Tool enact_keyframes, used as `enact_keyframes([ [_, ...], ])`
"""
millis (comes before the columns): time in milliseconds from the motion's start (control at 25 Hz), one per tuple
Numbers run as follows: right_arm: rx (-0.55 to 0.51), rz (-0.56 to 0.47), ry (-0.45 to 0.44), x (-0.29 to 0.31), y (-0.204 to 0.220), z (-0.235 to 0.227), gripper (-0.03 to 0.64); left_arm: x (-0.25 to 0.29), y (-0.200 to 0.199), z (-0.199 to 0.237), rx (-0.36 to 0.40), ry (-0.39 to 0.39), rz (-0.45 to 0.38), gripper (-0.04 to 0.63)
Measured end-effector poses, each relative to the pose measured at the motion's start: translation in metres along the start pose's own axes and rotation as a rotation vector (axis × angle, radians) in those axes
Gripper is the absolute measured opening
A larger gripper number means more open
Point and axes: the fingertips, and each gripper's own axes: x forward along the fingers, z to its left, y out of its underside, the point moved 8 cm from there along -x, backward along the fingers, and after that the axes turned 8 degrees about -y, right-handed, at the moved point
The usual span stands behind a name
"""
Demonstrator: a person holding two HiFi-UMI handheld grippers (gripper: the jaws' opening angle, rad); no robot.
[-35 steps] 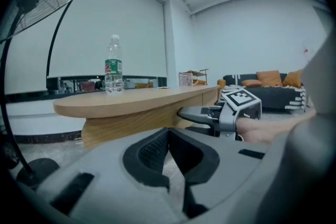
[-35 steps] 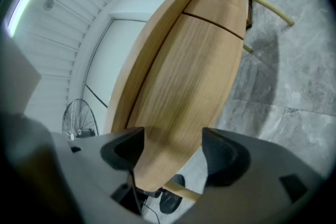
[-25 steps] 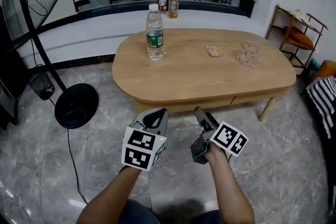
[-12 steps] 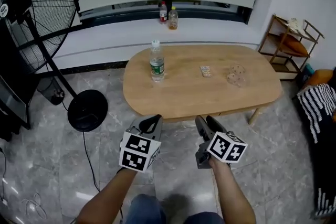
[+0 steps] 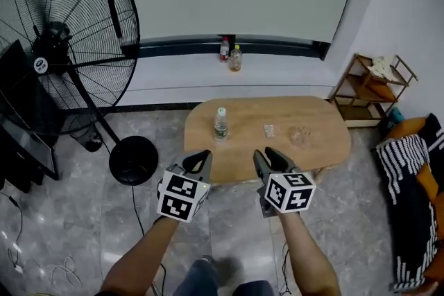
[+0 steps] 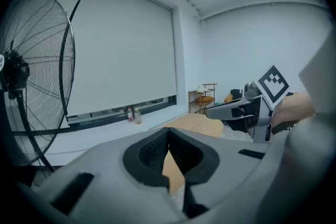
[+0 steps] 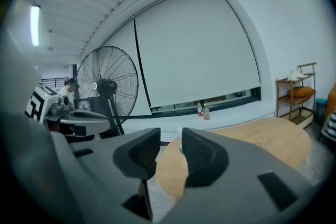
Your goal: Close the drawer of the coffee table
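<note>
The oval wooden coffee table [image 5: 277, 142] stands well below and beyond both grippers. Its front edge is hidden behind them, so I cannot make out the drawer. My left gripper [image 5: 196, 161] is held high over the floor; in the left gripper view its jaws [image 6: 168, 134] meet at the tips, shut on nothing. My right gripper [image 5: 266, 156] hangs beside it at the same height. In the right gripper view its jaws [image 7: 170, 137] keep a narrow gap and are closing, with nothing between them. The tabletop [image 7: 262, 139] shows past them.
On the table stand a water bottle [image 5: 220, 123], a small blister pack [image 5: 268, 129] and a clear item [image 5: 300, 136]. A big pedestal fan [image 5: 62, 45] is at the left and a wooden shelf [image 5: 368, 90] at the right. Two bottles [image 5: 230, 55] sit on the window sill.
Both grippers rose a long way, so the table now looks small and far below. The right gripper rolled and its jaws narrowed. The left jaws stayed together.
</note>
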Motion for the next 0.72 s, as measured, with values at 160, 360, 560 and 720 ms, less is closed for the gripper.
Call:
enact_keyframes([
  [160,-0.072,0.014,0.008,-0.013,-0.066,0.04,0.107,-0.032,-0.061,0.022,0.003,0.009,-0.004,0.003],
  [360,-0.122,0.043,0.027,-0.035,-0.112,0.082,0.055,-0.072,-0.105,0.045,0.01,0.009,-0.002,0.003],
  [560,-0.148,-0.003,0.051,-0.055,-0.148,0.105,0.023,-0.096,-0.129,0.055,0.011,0.004,-0.037,0.003],
  [720,-0.172,-0.032,0.052,-0.066,-0.162,0.119,0.005,-0.107,-0.138,0.051,0.017,0.01,-0.062,0.003],
])
